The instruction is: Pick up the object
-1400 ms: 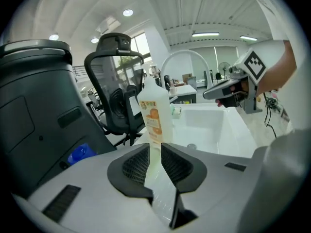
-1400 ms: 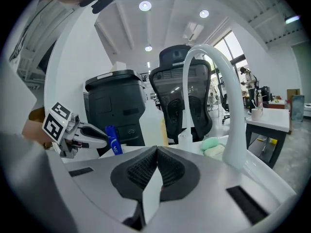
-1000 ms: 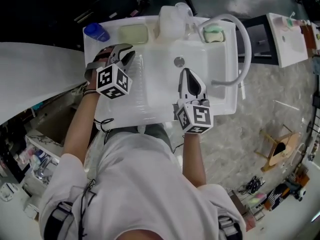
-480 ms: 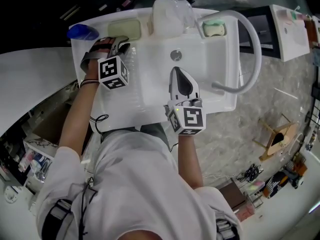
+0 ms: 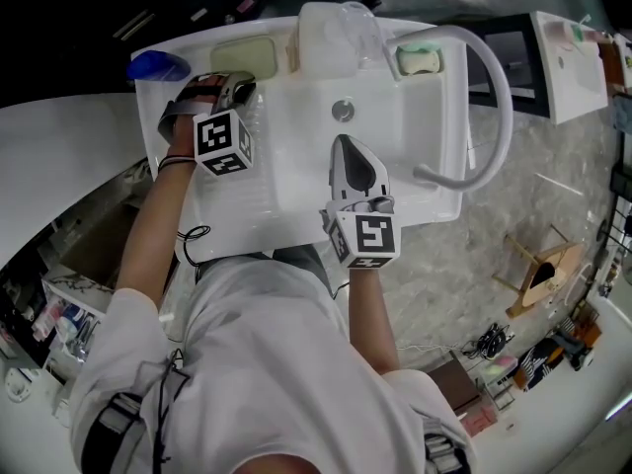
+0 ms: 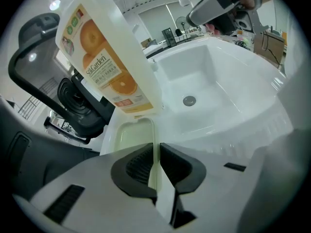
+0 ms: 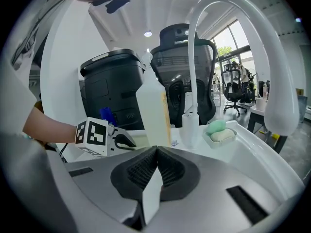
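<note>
Bottle point(image 6: 104, 57) stands on the back rim of the sink point(image 5: 449, 166), between a yellowish tray point(image 6: 129, 140) and a soap dish point(image 7: 221, 134) that holds a green piece and a pale one. It is translucent white, with a label showing orange slices. Your left gripper point(image 6: 156, 149) hovers over the sink's left side, pointing at the tray, its fingers a narrow slit apart with nothing between them. Your right gripper point(image 7: 156, 152) is over the basin, fingers pressed together, empty.

A white sink point(image 5: 395, 156) held a central drain point(image 5: 343, 111); a curved faucet point(image 5: 506, 92) arched beside it, and a wooden stand point(image 5: 541, 280) stood on the floor point(image 5: 444, 265).
</note>
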Motion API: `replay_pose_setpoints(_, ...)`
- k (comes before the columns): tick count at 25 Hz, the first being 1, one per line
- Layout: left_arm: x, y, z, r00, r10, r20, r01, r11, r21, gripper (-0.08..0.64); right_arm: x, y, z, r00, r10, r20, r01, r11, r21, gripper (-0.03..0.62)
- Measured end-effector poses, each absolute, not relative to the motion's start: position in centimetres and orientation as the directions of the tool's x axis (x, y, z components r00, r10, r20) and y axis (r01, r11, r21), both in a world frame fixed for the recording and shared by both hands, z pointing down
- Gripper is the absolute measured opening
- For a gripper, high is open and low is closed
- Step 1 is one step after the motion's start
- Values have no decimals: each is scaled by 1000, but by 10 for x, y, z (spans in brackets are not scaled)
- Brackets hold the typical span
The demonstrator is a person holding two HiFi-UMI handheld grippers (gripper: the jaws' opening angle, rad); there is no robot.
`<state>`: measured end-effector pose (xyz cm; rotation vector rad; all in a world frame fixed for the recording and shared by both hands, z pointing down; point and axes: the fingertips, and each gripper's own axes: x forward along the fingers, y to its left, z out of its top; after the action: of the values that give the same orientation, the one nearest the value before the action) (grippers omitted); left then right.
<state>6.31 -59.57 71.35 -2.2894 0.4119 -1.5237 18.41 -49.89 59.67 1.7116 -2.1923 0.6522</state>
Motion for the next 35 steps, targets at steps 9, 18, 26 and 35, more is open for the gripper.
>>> replay_pose_setpoints(9, 74, -591, 668, 453, -469, 758, -205, -882, -424, 58, 183, -487, 579, -276, -849, 451, -960, 224, -167, 9)
replay_pose_setpoints(18, 65, -557, 595, 492, -566, 662, -399, -822, -407, 58, 187, -461, 541, -293, -881, 371, -955, 247, -167, 8)
replay_pose_setpoints(26, 47, -520, 520, 522, -663, 536, -559, -741, -372, 58, 192, -444, 499, -302, -907, 292, -951, 267, -154, 8)
replay_pose_setpoints(35, 10, -488, 460, 471, -775, 422, -702, -619, -353, 58, 202, -433, 455, -292, -934, 208, -953, 266, -143, 8)
